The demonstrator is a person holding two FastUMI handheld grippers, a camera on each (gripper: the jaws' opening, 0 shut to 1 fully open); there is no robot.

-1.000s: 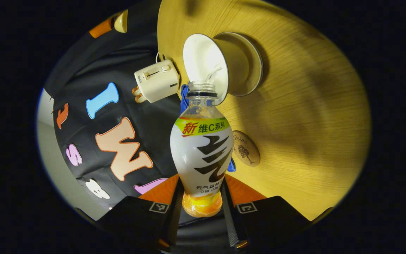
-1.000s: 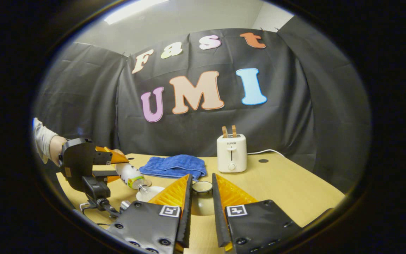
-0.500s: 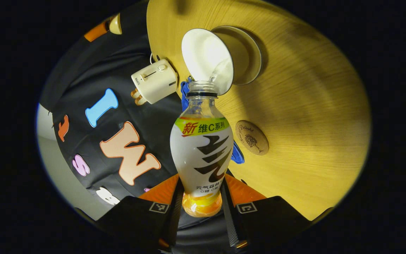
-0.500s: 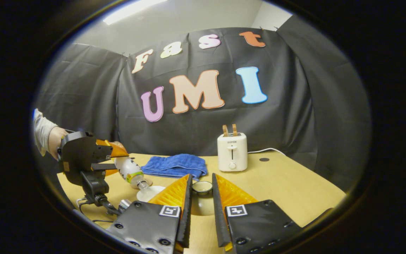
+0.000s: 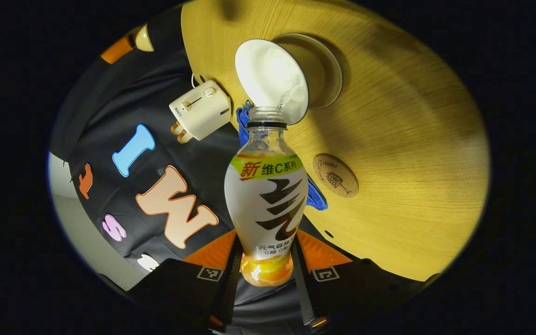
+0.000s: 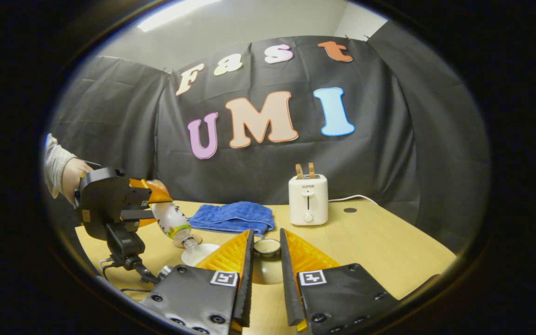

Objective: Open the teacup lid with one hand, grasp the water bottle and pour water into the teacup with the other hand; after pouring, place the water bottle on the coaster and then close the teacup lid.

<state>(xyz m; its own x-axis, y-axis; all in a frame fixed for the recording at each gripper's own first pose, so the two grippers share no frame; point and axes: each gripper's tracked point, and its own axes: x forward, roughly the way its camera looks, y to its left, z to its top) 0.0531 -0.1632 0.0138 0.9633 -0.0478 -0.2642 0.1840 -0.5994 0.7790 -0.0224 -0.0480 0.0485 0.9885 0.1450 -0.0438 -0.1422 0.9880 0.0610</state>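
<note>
Left gripper view: left tongs [image 5: 266, 272] clamp water bottle [image 5: 266, 204]; mouth tips over teacup [image 5: 272, 77].
Coaster [image 5: 335, 175]: beside bottle, on counter [image 5: 403, 153].
Right tongs [image 6: 266, 260]: clamp lid [image 6: 267, 247].

1. Your left gripper [image 5: 266, 274] clamps the water bottle [image 5: 266, 204] with both fingers.
2. The bottle's open mouth sits at the teacup [image 5: 275, 79] rim, water running in.
3. The coaster [image 5: 335, 175] lies nearby on the table [image 5: 412, 163].

Left gripper view: dim, yellow table [image 5: 389, 153] patchy with soft shadows. Right gripper view: brighter, ceiling light strip [image 6: 175, 14] glaring on top. Edges bent, curved. Sharp focus.
</note>
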